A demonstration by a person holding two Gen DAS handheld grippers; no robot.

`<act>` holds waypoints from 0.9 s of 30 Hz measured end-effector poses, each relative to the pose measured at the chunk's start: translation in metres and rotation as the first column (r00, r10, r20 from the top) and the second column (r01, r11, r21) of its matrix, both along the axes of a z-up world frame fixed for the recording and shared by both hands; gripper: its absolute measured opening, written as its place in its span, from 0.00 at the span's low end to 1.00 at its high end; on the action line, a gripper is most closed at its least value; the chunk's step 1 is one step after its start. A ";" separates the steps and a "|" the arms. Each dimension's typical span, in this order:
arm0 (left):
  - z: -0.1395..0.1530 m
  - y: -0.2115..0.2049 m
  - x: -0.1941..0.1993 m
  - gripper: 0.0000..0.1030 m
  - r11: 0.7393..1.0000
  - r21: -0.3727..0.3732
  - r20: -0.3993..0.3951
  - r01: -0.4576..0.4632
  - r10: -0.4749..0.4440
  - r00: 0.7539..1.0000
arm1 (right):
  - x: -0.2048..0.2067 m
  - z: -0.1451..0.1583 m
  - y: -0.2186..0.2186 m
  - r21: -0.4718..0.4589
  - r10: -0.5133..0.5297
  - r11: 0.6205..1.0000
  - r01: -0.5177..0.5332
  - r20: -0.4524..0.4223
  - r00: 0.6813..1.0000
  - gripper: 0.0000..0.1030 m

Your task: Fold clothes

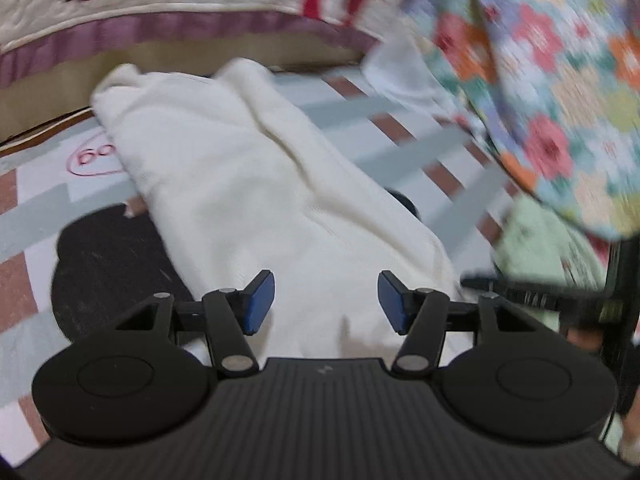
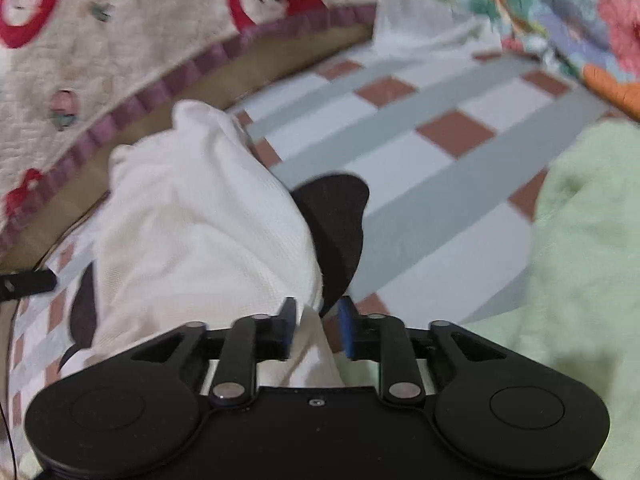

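In the left wrist view the left gripper point(image 1: 326, 300) holds its jaws wide apart, blue pads bare, just above the near end of a cream garment point(image 1: 248, 184), a soft ribbed knit bunched into a long roll running from 6 toward 11 o'clock. Under it lies a black garment point(image 1: 104, 256), flat and matte, on a checked sheet point(image 1: 420, 148) of grey bands and brick-red squares. In the right wrist view the right gripper point(image 2: 317, 330) has its jaws drawn close, pinching a fold of the cream garment point(image 2: 192, 220). At 3 o'clock sits a fuzzy pale green cloth point(image 2: 592, 248). Farther off, at 1 o'clock, hangs a floral fabric point(image 1: 560, 80); at 11 o'clock, a quilted cream bedcover point(image 2: 100, 48) with red motifs and a mauve border.
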State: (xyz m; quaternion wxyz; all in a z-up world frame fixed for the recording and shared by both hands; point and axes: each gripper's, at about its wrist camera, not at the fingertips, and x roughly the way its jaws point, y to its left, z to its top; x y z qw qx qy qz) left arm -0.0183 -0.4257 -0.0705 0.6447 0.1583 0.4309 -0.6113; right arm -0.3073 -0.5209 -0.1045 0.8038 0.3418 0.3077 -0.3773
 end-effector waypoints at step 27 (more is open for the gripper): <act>-0.020 0.026 -0.074 0.68 0.994 0.034 0.268 -0.101 0.089 0.959 | -0.178 -0.066 0.115 0.192 -0.058 0.981 -0.031 0.439 0.897 0.45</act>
